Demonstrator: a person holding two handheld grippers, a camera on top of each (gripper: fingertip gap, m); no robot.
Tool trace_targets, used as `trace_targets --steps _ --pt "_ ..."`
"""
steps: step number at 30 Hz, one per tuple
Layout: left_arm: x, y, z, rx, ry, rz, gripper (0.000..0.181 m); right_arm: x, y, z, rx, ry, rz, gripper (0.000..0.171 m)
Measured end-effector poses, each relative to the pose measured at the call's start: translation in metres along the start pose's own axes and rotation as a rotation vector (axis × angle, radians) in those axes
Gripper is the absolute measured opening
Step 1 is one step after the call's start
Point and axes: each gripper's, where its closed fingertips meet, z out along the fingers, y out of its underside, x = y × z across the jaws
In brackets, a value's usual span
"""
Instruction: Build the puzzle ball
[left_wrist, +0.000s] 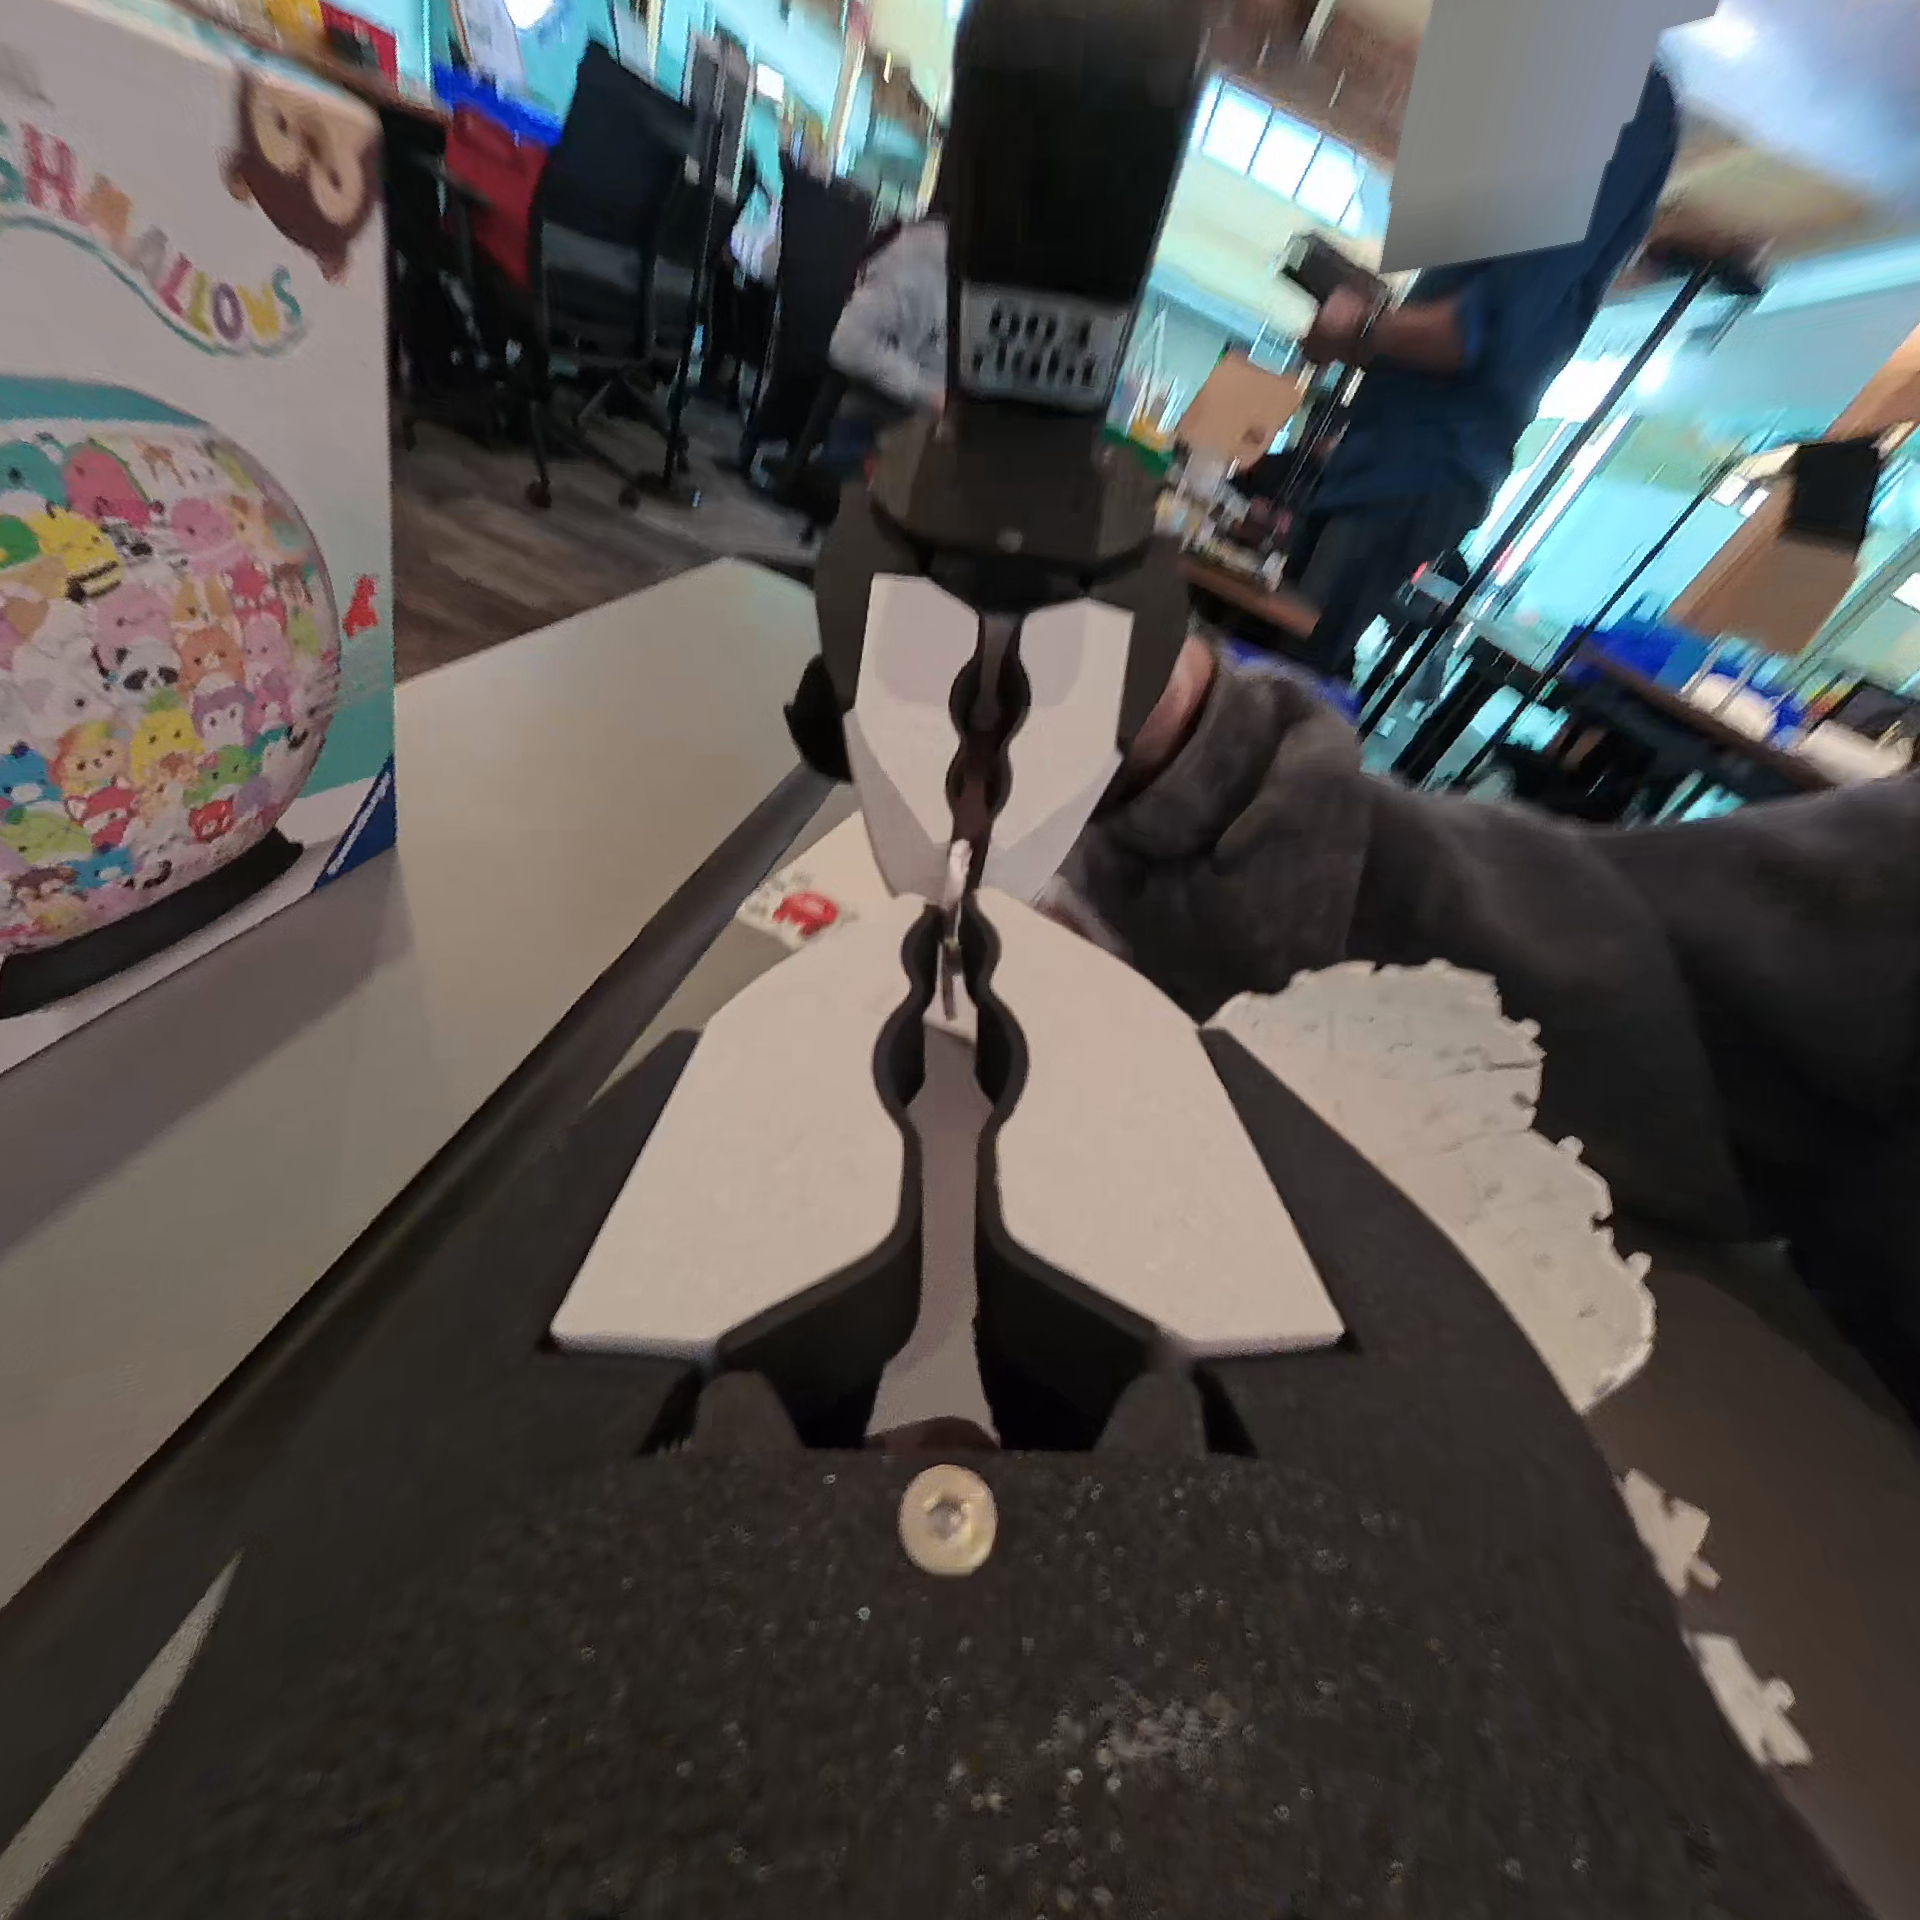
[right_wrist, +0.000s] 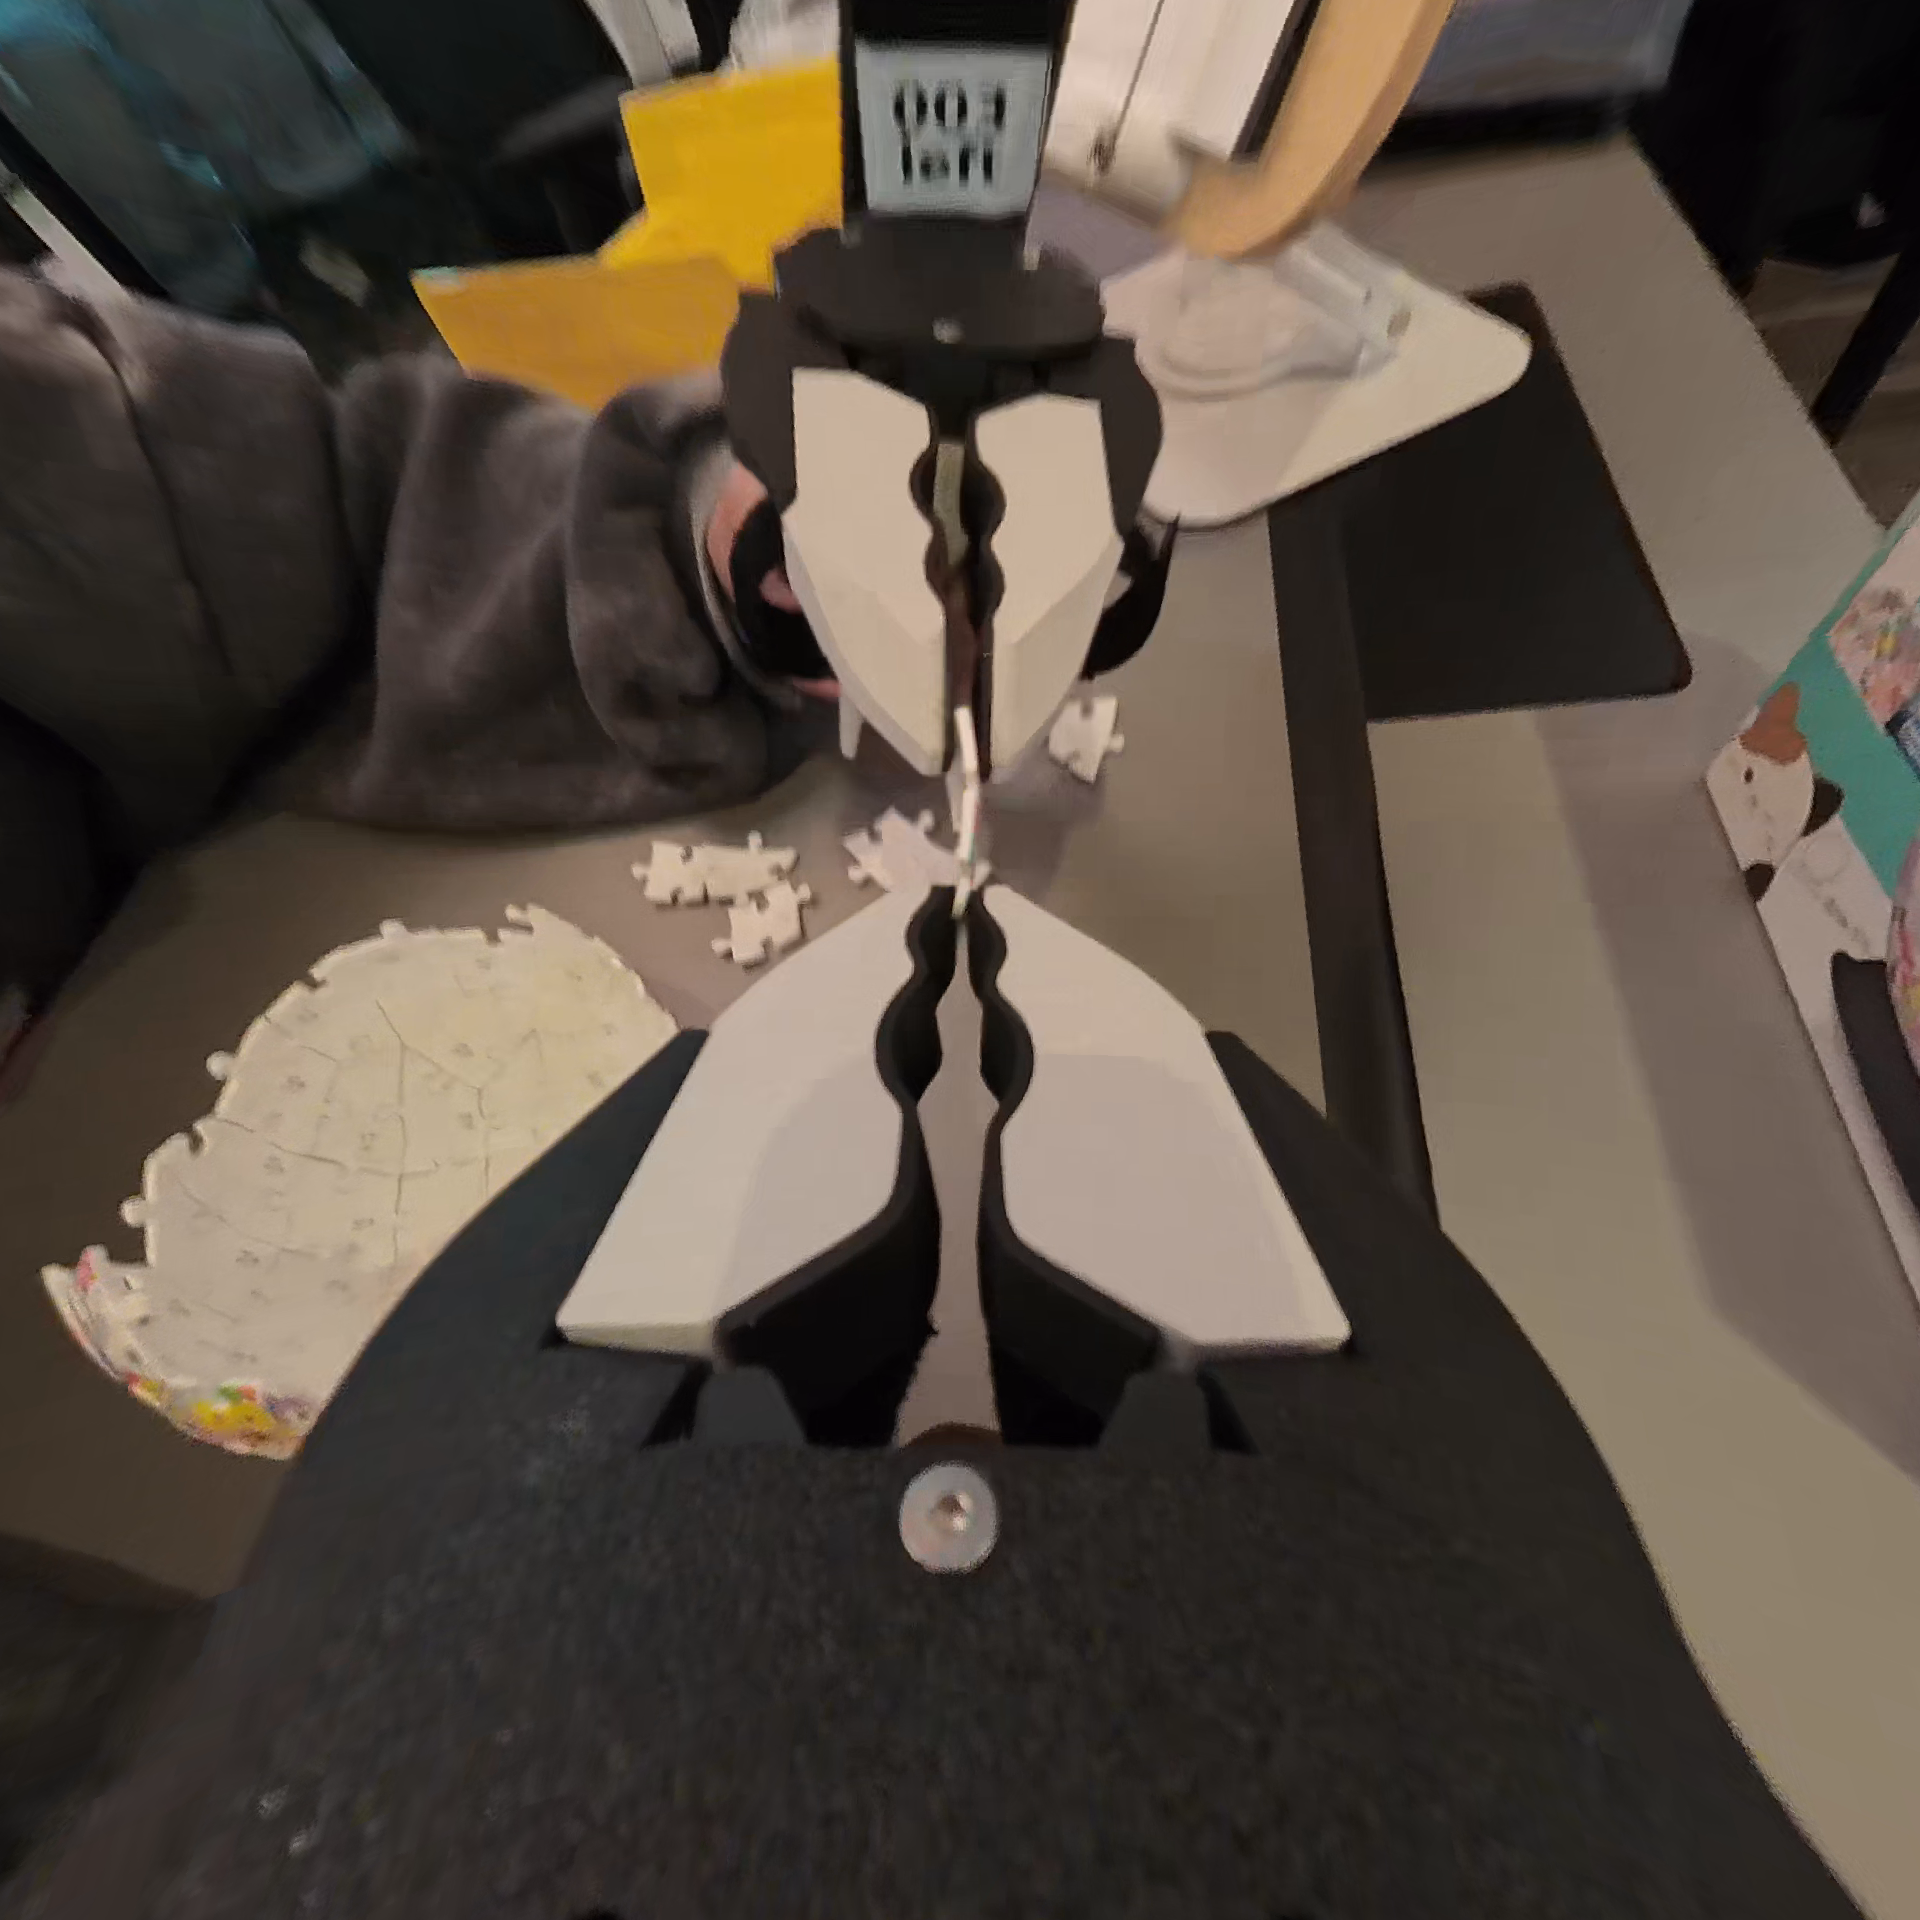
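Puzzle pieces meet edge to edge in the air between the two grippers, which face each other tip to tip above the grey table (right_wrist: 1558, 1039). The left gripper (left_wrist: 951, 940) pinches a thin piece (left_wrist: 948, 961) on edge at its fingertips, jaws pressed together on it. The right gripper (right_wrist: 961, 904) does the same with its own piece (right_wrist: 968, 805), and in its view the two pieces form one narrow white strip running straight from its tips to the opposite tips. That strip's long axis lies along the line joining the grippers, so the joining push would, I judge, have to travel along that line, with both pieces kept in the same plane. Whether the tabs are already locked I cannot tell; the seam is too small and blurred.

The half-built shell of the ball (right_wrist: 384, 1122) lies white side up on the table, left of the right gripper in its view and to the right of the left gripper in the other, so it sits beside and below the pair, near both. Loose pieces (right_wrist: 727, 883) lie just beyond it, almost under the meeting point. The puzzle box (left_wrist: 187, 520) stands farther off on the table. A grey sleeve (left_wrist: 1507, 987) rests near the shell.

The joined pair most likely goes onto the shell's jagged rim next.
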Motion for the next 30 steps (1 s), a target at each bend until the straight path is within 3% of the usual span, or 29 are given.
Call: trace_targets --steps 4,8,11,15,19,23,26,28,30 --pt "-0.009 -0.014 -0.009 0.108 -0.026 -0.044 0.022 0.006 -0.026 -0.008 0.228 -0.047 0.086 0.002" --pt "-0.005 -0.021 -0.011 0.156 -0.014 -0.041 0.019 0.013 -0.031 0.000 0.307 -0.046 0.136 0.002" --pt "-0.013 -0.020 -0.014 0.151 -0.066 -0.037 0.002 0.011 -0.034 0.007 0.335 -0.080 0.168 0.002" --pt "-0.025 -0.006 -0.013 -0.010 -0.119 -0.049 0.002 0.023 -0.018 0.004 0.157 0.094 0.038 0.009" --pt "-0.018 0.027 -0.003 -0.320 -0.176 0.128 0.002 0.008 -0.029 -0.016 0.025 0.249 -0.237 0.019" --pt "-0.003 0.043 0.008 -0.484 -0.201 0.262 0.002 -0.009 -0.007 -0.011 -0.247 0.279 -0.352 0.024" --pt "0.007 0.048 0.015 -0.534 -0.213 0.328 0.002 -0.017 0.001 0.001 -0.311 0.249 -0.364 0.017" --pt "0.009 0.050 0.017 -0.553 -0.223 0.348 0.002 -0.017 0.009 0.004 -0.355 0.233 -0.358 0.000" --pt "0.011 0.052 0.018 -0.561 -0.228 0.366 0.002 -0.019 0.011 0.003 -0.364 0.220 -0.347 0.000"
